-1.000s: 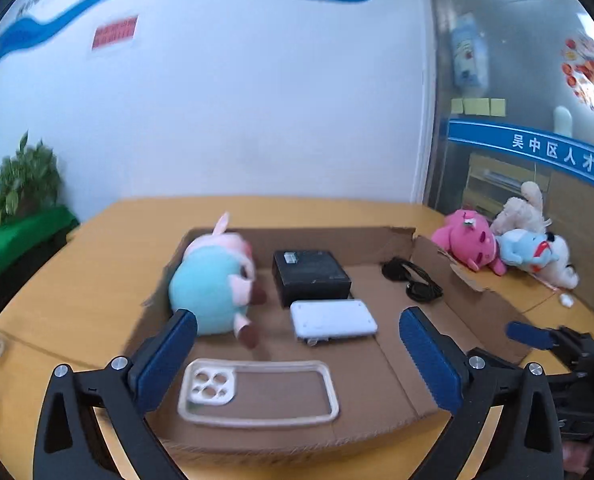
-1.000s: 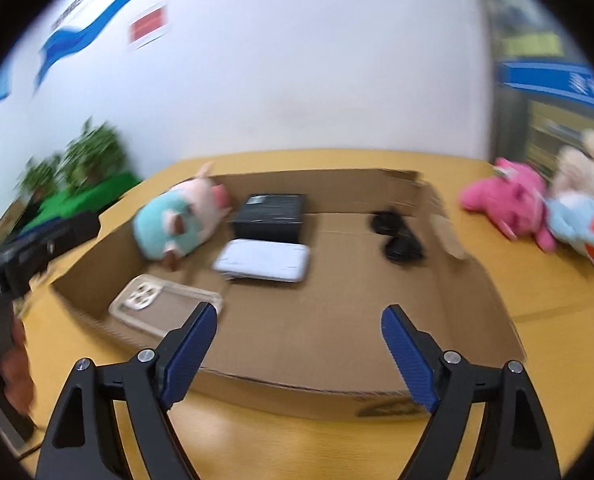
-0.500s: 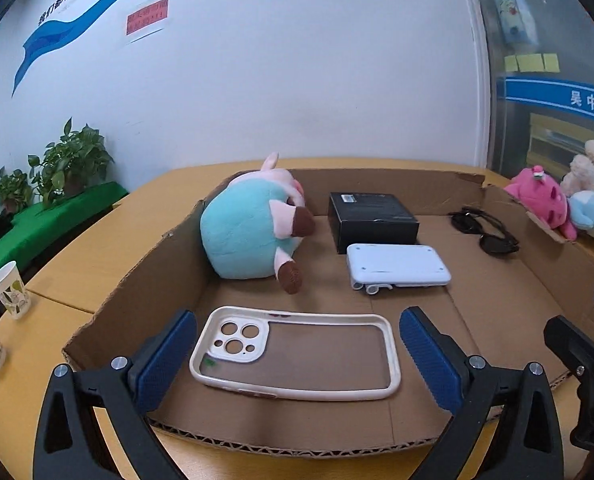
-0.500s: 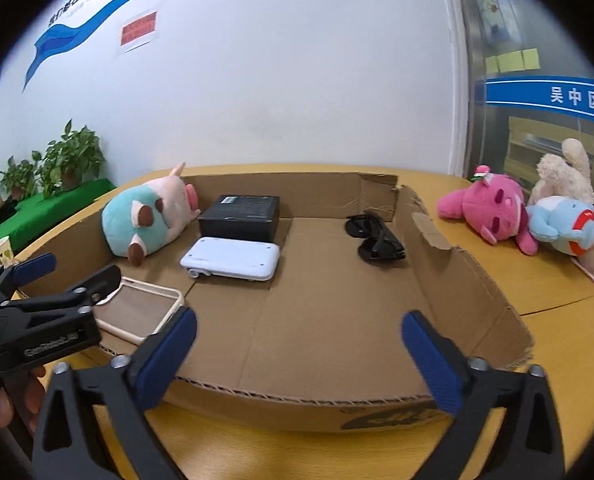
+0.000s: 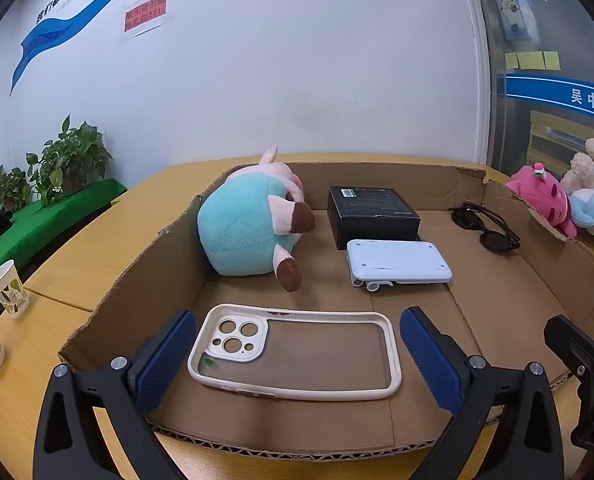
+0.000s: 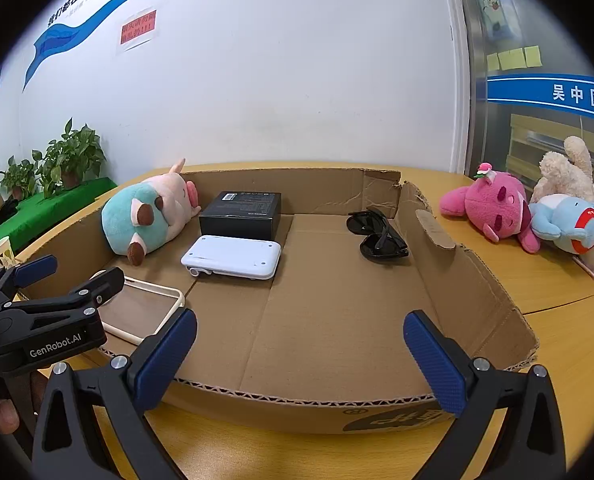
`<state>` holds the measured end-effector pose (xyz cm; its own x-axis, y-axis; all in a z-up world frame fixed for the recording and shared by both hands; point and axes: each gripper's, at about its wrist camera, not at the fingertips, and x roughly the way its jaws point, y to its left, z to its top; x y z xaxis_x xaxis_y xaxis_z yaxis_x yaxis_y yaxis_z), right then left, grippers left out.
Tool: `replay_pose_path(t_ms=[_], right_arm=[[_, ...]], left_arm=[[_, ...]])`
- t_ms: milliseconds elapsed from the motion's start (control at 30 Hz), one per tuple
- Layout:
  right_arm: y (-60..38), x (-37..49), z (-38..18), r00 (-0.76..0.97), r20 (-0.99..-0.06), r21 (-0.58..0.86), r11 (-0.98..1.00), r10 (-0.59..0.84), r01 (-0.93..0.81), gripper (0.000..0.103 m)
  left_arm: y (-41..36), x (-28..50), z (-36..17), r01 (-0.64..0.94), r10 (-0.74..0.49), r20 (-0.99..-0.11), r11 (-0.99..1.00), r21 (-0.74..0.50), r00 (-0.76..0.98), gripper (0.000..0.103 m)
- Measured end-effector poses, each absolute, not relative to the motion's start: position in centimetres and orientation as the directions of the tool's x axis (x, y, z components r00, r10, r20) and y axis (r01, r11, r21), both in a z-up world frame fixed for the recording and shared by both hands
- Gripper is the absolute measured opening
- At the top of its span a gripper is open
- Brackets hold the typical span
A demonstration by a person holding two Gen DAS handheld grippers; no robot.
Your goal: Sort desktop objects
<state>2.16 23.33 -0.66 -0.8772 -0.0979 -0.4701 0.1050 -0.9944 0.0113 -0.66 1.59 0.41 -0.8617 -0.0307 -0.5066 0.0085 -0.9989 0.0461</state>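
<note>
A shallow cardboard tray (image 5: 129, 288) (image 6: 477, 280) holds a teal-and-pink plush (image 5: 249, 232) (image 6: 145, 216), a black box (image 5: 373, 212) (image 6: 241, 216), a white device (image 5: 397, 260) (image 6: 233, 256), black sunglasses (image 5: 485, 224) (image 6: 377, 232) and a clear phone case (image 5: 297, 352) (image 6: 137, 308). My left gripper (image 5: 297, 356) is open, its fingers either side of the phone case at the tray's near edge. My right gripper (image 6: 301, 356) is open and empty over the tray's near right part. The left gripper's body (image 6: 49, 316) shows in the right wrist view.
Pink (image 6: 493, 208), blue (image 6: 569, 224) and cream (image 6: 569, 176) plush toys lie on the wooden table (image 6: 557, 280) right of the tray. Paper cups (image 5: 9, 288) stand at the left. Potted plants (image 5: 65, 160) on a green ledge and a white wall are behind.
Both grippers have come down and closer to the tray's near edge. The left one has shifted left and now frames the phone case. Both stay open.
</note>
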Motion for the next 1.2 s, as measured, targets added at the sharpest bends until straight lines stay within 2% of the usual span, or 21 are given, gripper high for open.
replay_pose_path(t_ms=[1200], right_arm=[[23.25, 2.07, -0.48, -0.877, -0.471, 0.009, -0.994, -0.097, 0.105, 0.103]], left_arm=[[2.1, -0.27, 0.4, 0.013, -0.034, -0.506, -0.999, 0.045, -0.862, 0.103]])
